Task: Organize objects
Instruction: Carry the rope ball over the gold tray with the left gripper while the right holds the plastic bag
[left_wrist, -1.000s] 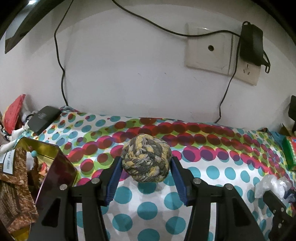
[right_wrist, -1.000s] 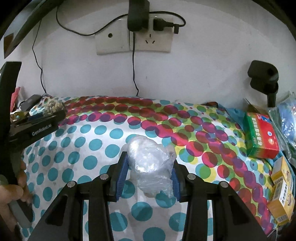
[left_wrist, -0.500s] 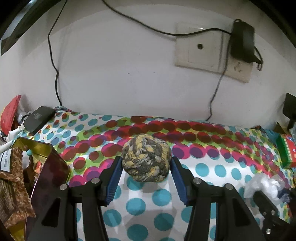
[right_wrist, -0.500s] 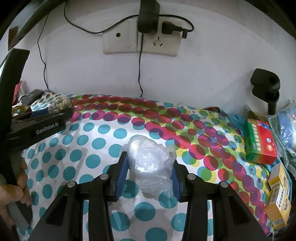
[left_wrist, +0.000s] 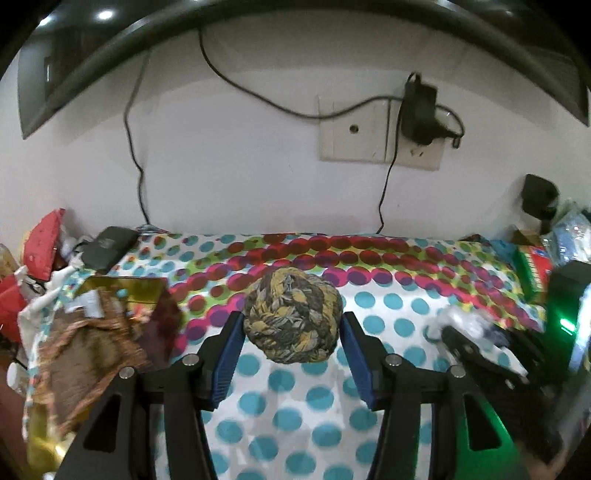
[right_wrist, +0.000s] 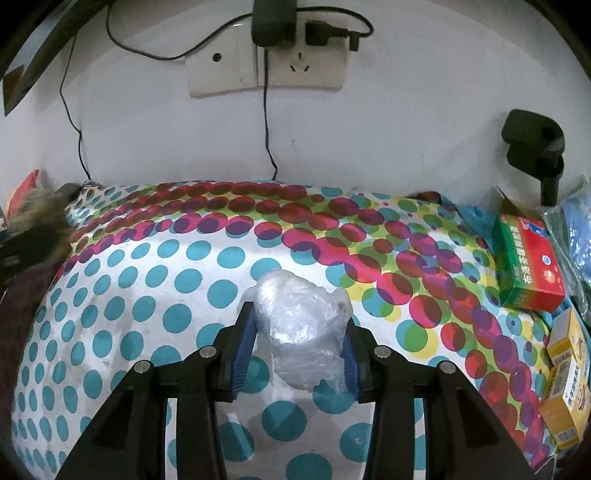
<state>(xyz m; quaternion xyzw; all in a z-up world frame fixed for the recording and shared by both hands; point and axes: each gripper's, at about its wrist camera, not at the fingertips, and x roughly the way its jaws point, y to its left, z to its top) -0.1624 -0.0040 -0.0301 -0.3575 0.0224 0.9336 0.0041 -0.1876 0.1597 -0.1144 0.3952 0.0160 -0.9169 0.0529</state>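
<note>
A braided rope ball (left_wrist: 293, 315) in yellow and grey sits between the blue pads of my left gripper (left_wrist: 291, 332), which is shut on it above the polka-dot cloth (left_wrist: 303, 391). In the right wrist view my right gripper (right_wrist: 297, 336) is shut on a crumpled clear plastic bag (right_wrist: 301, 328), held over the same cloth (right_wrist: 147, 295). The rope ball (right_wrist: 40, 214) appears blurred at the far left of that view. The right gripper with its bag (left_wrist: 461, 325) shows blurred at the right of the left wrist view.
A gold foil bag with brown packets (left_wrist: 92, 332) lies at the left, beside red packaging (left_wrist: 42, 247) and a black device (left_wrist: 109, 245). A green-red box (right_wrist: 528, 266) and yellow boxes (right_wrist: 565, 380) stand at the right. Sockets and cables (right_wrist: 266, 55) hang on the back wall.
My left gripper has risen and drawn back with the rope ball, so more of the table and the wall sockets shows. The right gripper has stayed nearly in place with the plastic bag.
</note>
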